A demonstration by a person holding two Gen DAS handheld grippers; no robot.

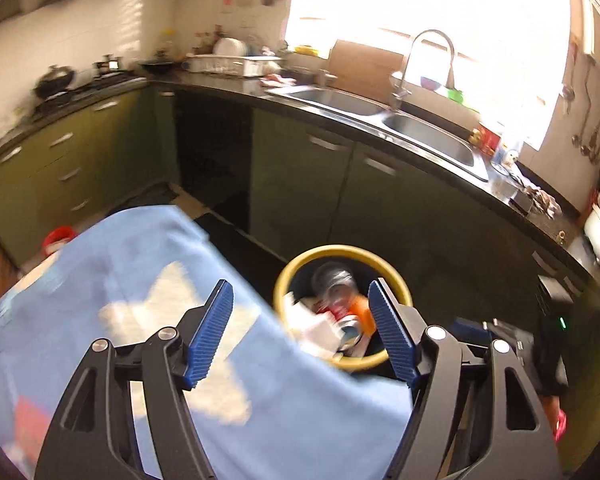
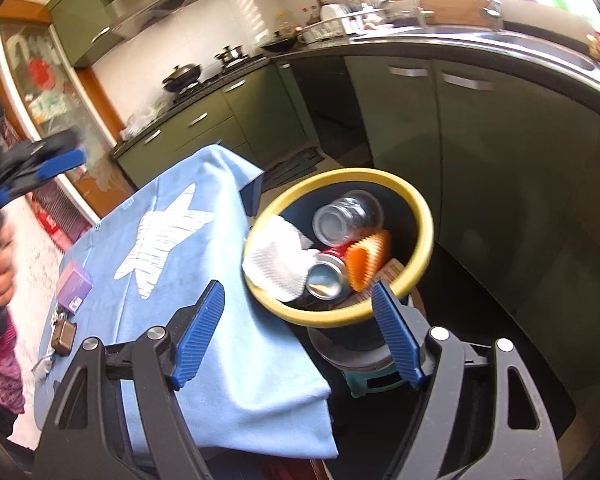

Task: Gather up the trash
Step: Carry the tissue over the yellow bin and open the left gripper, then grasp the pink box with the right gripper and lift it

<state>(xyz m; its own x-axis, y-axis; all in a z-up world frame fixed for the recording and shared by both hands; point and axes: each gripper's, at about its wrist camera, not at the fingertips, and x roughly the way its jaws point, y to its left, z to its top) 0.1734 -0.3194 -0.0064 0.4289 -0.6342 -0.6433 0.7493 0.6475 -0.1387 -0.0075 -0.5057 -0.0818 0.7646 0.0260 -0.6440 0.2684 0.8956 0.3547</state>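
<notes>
right wrist view | yellow-rimmed bin [image 2: 422, 216] holds soda can [image 2: 328, 276], jar [image 2: 350, 214], tissue [image 2: 278, 260] | purple box [image 2: 74, 286] left on blue cloth [image 2: 228, 320] | both grippers' jaws apart, empty

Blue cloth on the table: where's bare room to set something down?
The cloth is bare on and around the white star, through to the edge by the bin. It is crowded only at the left edge: a purple box and keys. The bin itself is full.
</notes>
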